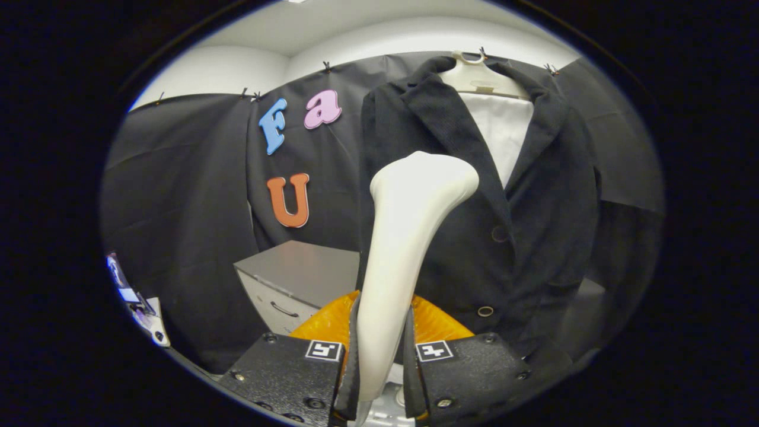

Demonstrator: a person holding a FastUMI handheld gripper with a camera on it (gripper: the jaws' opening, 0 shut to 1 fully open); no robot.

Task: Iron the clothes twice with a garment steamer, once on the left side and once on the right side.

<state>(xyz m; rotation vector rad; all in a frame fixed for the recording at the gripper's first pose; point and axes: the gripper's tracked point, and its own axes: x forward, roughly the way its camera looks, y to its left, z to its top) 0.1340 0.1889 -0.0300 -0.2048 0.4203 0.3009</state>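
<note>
A dark jacket hung on a pale hanger against the booth's black cloth wall, its lapels open over a white lining or shirt panel, with two buttons visible down its front edge. Behind and beside the jacket's lower hem stood a grey cabinet with a drawer handle on its face. The garment steamer, white and flaring to a broad head at the top, rose upright from between the fingers, its head lying over the jacket's lapel on the side nearer the cabinet; whether it touched the cloth could not be told. The gripper was clenched on the steamer's handle, both fingers pressing its sides.
</note>
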